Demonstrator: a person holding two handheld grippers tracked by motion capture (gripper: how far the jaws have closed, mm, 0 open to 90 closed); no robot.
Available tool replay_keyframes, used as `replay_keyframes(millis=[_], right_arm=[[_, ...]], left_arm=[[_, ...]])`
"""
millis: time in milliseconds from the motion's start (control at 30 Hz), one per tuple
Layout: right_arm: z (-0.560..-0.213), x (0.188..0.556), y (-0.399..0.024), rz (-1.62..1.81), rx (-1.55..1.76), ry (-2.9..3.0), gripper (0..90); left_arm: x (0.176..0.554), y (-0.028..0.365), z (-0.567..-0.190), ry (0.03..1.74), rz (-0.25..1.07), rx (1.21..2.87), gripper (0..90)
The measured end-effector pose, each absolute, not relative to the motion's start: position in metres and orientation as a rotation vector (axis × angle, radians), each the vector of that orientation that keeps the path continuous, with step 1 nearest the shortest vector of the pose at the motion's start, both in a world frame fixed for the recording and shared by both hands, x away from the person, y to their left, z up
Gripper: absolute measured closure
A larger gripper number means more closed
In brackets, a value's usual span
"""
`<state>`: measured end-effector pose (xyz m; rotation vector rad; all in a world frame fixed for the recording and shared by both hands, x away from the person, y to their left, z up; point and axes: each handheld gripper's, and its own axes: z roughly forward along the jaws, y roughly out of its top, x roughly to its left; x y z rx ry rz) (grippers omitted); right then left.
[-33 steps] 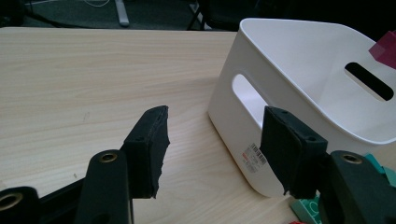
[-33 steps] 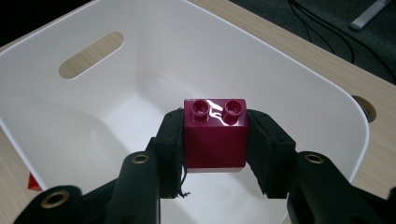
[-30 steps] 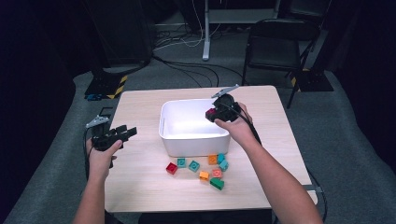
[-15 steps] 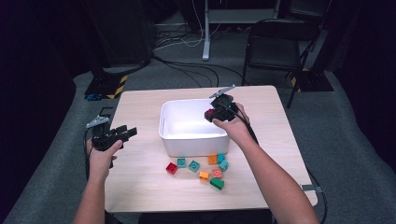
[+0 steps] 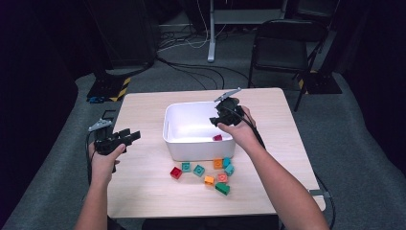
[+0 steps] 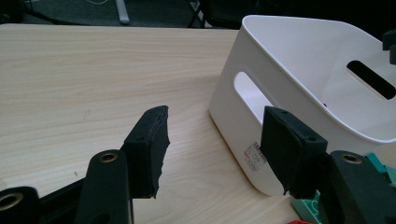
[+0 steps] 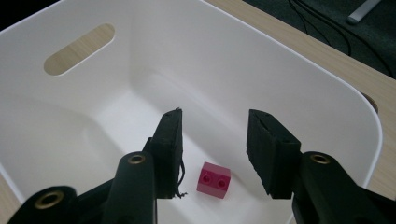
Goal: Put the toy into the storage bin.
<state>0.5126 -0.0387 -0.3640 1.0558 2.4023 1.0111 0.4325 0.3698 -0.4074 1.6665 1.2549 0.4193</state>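
Note:
A white bin (image 5: 198, 149) stands in the middle of the wooden table (image 5: 143, 191). My right gripper (image 5: 216, 120) hovers over the bin's right side. Its jaws have just been opening and stand open with nothing between the pads. In the right gripper view a magenta brick (image 7: 214, 179) lies on the bin floor (image 7: 233, 60) below the gripper (image 7: 215, 123); from above the brick (image 5: 218, 138) sits by the near right wall. My left gripper (image 5: 130, 135) is held open above the table left of the bin, empty, and its view (image 6: 219, 121) faces the bin's side (image 6: 299, 70).
Several loose bricks lie in front of the bin: a red one (image 5: 176, 173), a teal one (image 5: 186, 166), an orange one (image 5: 218, 163), a dark green one (image 5: 222, 188). A black chair (image 5: 282, 48) stands beyond the table. Cables run across the floor.
The magenta brick that was in my right gripper above the bin now lies on the bin floor, and the jaws are wider. My left hand has stayed put.

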Motion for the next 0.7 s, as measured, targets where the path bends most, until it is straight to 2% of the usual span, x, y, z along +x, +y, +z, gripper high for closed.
replay_keyframes(millis=[700], right_arm=[[-0.341, 0.463, -0.054, 1.101, 0.937, 2.409, 52.6]], left_arm=[[0.433, 0.368, -0.41, 1.264, 0.421, 1.676, 41.0]])
